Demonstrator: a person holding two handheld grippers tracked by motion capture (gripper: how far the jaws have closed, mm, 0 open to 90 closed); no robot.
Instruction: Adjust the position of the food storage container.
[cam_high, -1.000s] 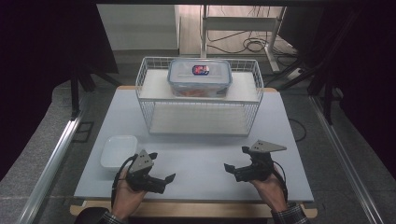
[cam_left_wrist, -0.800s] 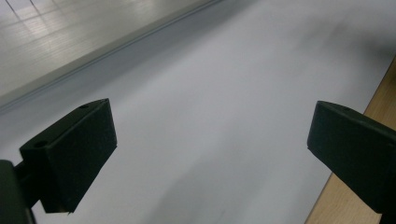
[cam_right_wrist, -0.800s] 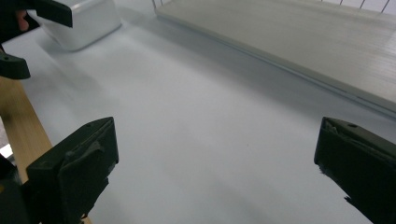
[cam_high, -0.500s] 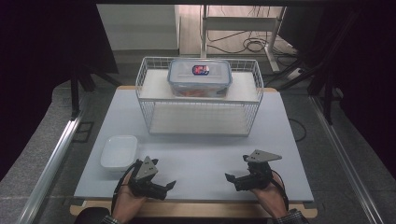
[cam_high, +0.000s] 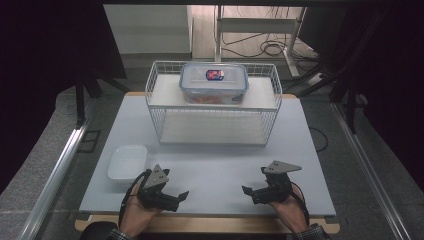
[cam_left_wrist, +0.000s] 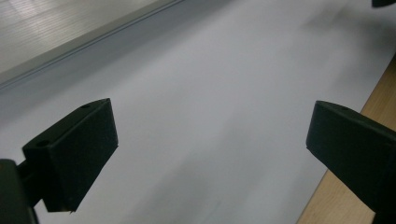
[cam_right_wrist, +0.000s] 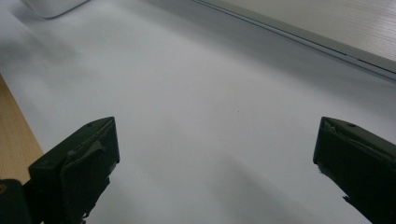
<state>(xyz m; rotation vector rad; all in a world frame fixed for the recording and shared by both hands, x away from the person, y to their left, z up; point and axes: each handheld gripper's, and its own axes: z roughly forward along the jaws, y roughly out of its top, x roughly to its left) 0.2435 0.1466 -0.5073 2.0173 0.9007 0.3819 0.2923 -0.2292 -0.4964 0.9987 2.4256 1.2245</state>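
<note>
A clear lidded food container (cam_high: 214, 83) with a red and blue label sits on the upper shelf of a white wire rack (cam_high: 214, 125) at the back of the table. A white rectangular dish (cam_high: 127, 162) lies at the front left. My left gripper (cam_high: 176, 198) rests low near the table's front edge, just right of the dish, open and empty; its jaws stand wide apart over bare mat (cam_left_wrist: 210, 116). My right gripper (cam_high: 249, 192) lies at the front right, also open with nothing between its jaws. The two point toward each other. The dish's corner (cam_right_wrist: 51, 5) peeks in at top left of the right gripper view.
The pale grey mat (cam_high: 220, 167) covers the table, with a wooden edge (cam_high: 210, 225) along the front. A metal rail (cam_high: 55, 175) runs down the left, another at the right. Cables and a stand sit on the floor behind.
Both grippers have drawn back toward the front edge of the table and settled lower. Both stay open. The container and dish have not moved.
</note>
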